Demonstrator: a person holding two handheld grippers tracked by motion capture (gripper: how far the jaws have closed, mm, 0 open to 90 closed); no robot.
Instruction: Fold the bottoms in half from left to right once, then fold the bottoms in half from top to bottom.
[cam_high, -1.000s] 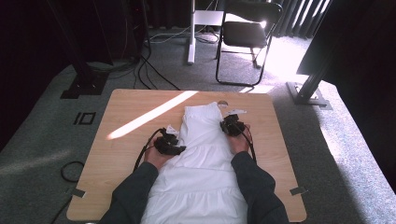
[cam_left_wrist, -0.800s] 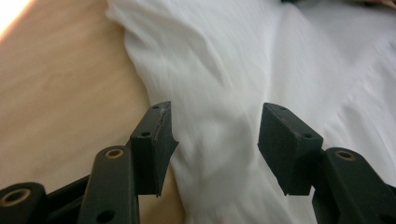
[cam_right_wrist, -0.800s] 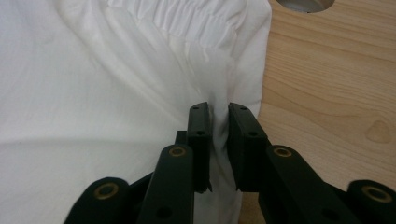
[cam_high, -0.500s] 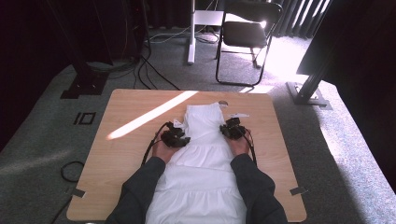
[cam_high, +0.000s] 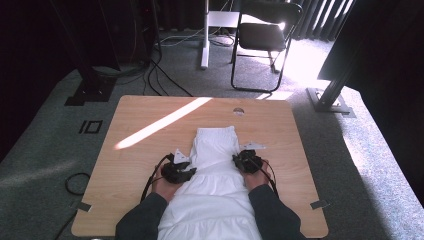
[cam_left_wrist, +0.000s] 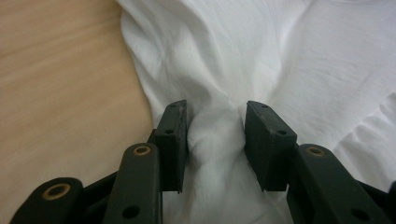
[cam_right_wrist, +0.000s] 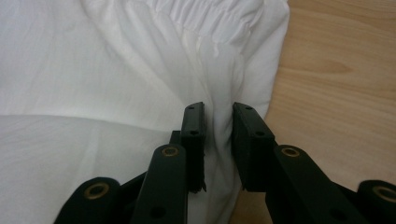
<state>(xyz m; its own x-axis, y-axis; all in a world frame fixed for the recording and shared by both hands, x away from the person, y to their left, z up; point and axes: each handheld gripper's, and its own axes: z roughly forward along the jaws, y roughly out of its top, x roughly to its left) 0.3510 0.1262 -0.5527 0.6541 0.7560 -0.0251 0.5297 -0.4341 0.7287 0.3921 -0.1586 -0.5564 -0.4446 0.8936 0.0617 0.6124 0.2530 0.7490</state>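
Both hands pulled nearer person; white garment (cam_high: 215, 165) bunched between each hand-held gripper (left (cam_left_wrist: 215, 122), right (cam_right_wrist: 218, 122)), seemingly pinched.

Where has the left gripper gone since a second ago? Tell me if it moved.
Yes. The left gripper slid along the white garment's edge toward the table's near side.

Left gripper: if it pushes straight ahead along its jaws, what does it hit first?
The left gripper already has a bunched fold of the white garment between its jaws; straight on, probably more of that cloth.
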